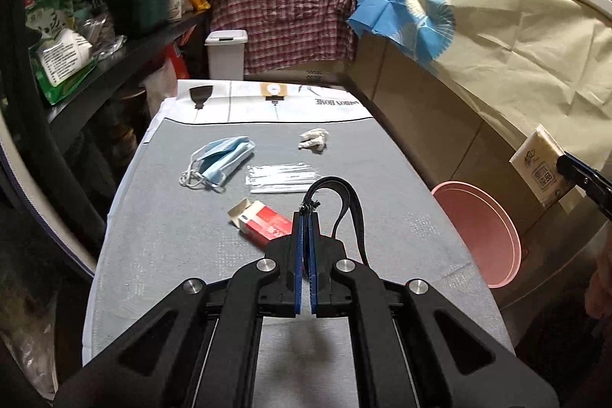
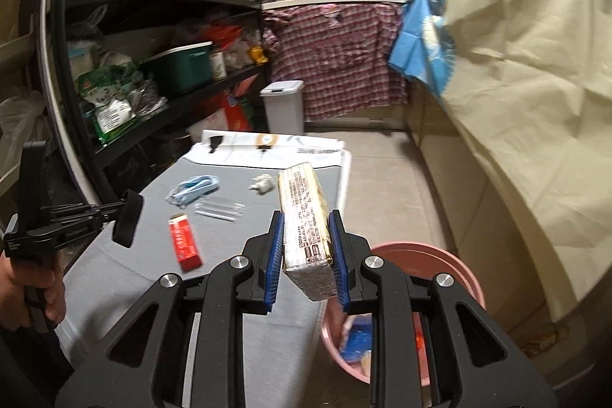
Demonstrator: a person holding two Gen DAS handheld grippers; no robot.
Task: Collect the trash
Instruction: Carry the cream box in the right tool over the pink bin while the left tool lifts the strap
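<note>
My right gripper [image 2: 306,243] is shut on a yellow tissue pack [image 2: 304,220] and holds it in the air over the table's right edge, above and beside the pink bucket [image 2: 455,266]. The pack also shows in the left wrist view [image 1: 539,165]. My left gripper [image 1: 306,220] is shut and empty above the grey table [image 1: 172,247], just over a red and white box [image 1: 262,222]. On the table lie a blue face mask [image 1: 222,159], a clear plastic wrapper [image 1: 281,176] and a crumpled tissue [image 1: 314,139].
The pink bucket [image 1: 482,232] stands on the floor right of the table and holds some trash. A white lidded bin [image 1: 225,54] stands beyond the table's far end. Black shelves [image 1: 126,52] crowd the left side. A cream cloth [image 2: 535,83] hangs on the right.
</note>
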